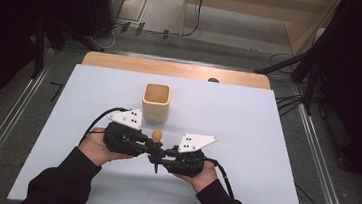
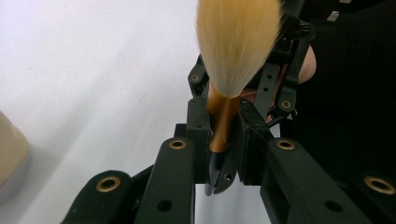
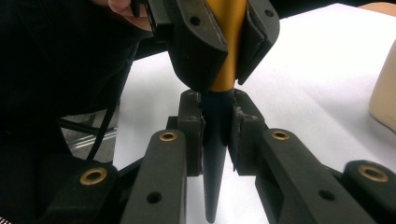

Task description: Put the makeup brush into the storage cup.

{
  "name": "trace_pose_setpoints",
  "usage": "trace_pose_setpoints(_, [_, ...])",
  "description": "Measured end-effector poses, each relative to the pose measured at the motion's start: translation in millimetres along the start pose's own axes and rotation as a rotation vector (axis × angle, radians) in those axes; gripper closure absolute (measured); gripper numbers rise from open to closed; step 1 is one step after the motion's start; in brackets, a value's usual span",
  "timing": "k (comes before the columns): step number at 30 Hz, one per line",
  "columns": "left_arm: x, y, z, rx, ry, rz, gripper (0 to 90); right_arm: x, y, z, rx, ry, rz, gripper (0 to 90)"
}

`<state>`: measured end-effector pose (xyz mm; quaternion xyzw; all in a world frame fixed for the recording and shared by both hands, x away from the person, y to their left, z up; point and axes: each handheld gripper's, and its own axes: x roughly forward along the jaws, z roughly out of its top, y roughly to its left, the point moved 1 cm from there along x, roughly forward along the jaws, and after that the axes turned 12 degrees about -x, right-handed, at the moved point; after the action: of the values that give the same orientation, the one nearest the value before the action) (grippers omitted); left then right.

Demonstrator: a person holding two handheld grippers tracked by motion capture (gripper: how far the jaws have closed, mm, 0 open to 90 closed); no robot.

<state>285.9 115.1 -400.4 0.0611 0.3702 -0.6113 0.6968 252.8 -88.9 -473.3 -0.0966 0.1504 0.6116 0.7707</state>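
Observation:
A makeup brush (image 1: 156, 135) with pale bristles (image 2: 238, 42), a gold ferrule (image 3: 227, 56) and a tapered black handle (image 3: 215, 158) stands upright, bristles up, above the white mat near the table's front. My left gripper (image 1: 149, 144) comes in from the left and is shut on the gold ferrule (image 2: 220, 126). From the right, my right gripper (image 1: 159, 157) is shut on the black handle just below it, pads (image 3: 190, 126) pressed on both sides. The handle's tip hangs free above the mat.
A tan square cup (image 1: 156, 102) stands open-topped just behind the brush, at the edge of both gripper views (image 2: 9, 149) (image 3: 385, 93). The white mat (image 1: 247, 123) covers the table, whose wooden far edge (image 1: 172, 68) shows. Cables lie on the floor beyond.

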Motion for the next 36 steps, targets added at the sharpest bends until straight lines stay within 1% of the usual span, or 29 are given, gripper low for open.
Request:
trace_pose_setpoints(4, [0.3, 0.8, -0.5, -0.008, -0.008, -0.002, 78.8, -0.3, -0.5, 0.4, 0.000, 0.005, 0.000, 78.3])
trace_pose_setpoints(6, [-0.3, 0.2, -0.7, 0.000, -0.014, 0.003, 77.7, -0.4, -0.3, 0.8, -0.001, 0.006, -0.001, 78.5])
trace_pose_setpoints(7, [-0.7, 0.4, -0.7, -0.009, -0.030, -0.002, 75.2, -0.5, -0.5, 1.0, -0.002, 0.004, -0.001, 78.5])
trace_pose_setpoints(8, [-1.0, 0.7, -0.8, -0.014, -0.041, 0.002, 68.8, -0.7, -0.8, 1.2, -0.002, 0.005, -0.002, 78.5])
trace_pose_setpoints(9, [-1.3, 1.0, -1.2, -0.021, -0.055, -0.002, 64.8, -1.0, -0.8, 1.3, -0.001, 0.005, -0.004, 78.5])
trace_pose_setpoints(10, [-1.9, 1.5, -1.9, -0.024, -0.065, -0.005, 61.8, -1.4, -0.9, 1.4, 0.001, 0.004, -0.005, 78.5])
trace_pose_setpoints(13, [-2.4, 2.6, -5.5, -0.030, -0.118, -0.007, 50.4, -2.5, -1.4, 1.8, -0.002, -0.004, -0.009, 78.5])
trace_pose_setpoints(15, [-3.3, 3.4, -8.4, -0.028, -0.157, -0.012, 45.8, -3.2, -1.2, 2.1, 0.000, -0.005, -0.011, 78.5])
trace_pose_setpoints(17, [-3.7, 3.2, -11.2, -0.030, -0.197, -0.024, 43.8, -3.7, -1.4, 2.4, 0.001, -0.012, -0.013, 78.5])
trace_pose_setpoints(19, [-3.8, 3.2, -14.1, -0.028, -0.232, -0.025, 40.4, -4.4, -1.7, 2.7, 0.001, -0.020, -0.010, 78.5])
trace_pose_setpoints(21, [-3.5, 3.1, -16.5, -0.035, -0.265, -0.028, 38.0, -5.0, -1.9, 3.0, 0.000, -0.026, -0.013, 78.5])
trace_pose_setpoints(23, [-2.8, 3.3, -17.8, -0.050, -0.277, -0.038, 39.1, -5.4, -1.7, 3.3, 0.000, -0.031, -0.013, 78.5])
trace_pose_setpoints(28, [0.0, 3.6, -18.5, -0.067, -0.269, -0.039, 48.9, -5.2, -1.2, 3.7, -0.002, -0.038, -0.011, 78.5])
trace_pose_setpoints(29, [0.6, 3.8, -18.5, -0.075, -0.268, -0.043, 49.7, -5.2, -1.2, 3.7, -0.002, -0.038, -0.009, 78.5])
trace_pose_setpoints(31, [1.3, 3.8, -19.2, -0.087, -0.273, -0.052, 56.1, -5.3, -1.2, 3.8, -0.001, -0.040, -0.010, 78.4])
trace_pose_setpoints(33, [2.2, 3.7, -19.2, -0.094, -0.269, -0.056, 60.5, -5.2, -1.3, 3.8, 0.003, -0.042, -0.011, 78.4])
trace_pose_setpoints(35, [2.7, 3.3, -19.0, -0.092, -0.265, -0.048, 63.9, -5.2, -1.5, 3.8, 0.007, -0.042, -0.010, 78.5])
trace_pose_setpoints(36, [2.8, 3.2, -18.8, -0.089, -0.265, -0.048, 67.1, -5.2, -1.6, 3.7, 0.008, -0.041, -0.008, 78.4])
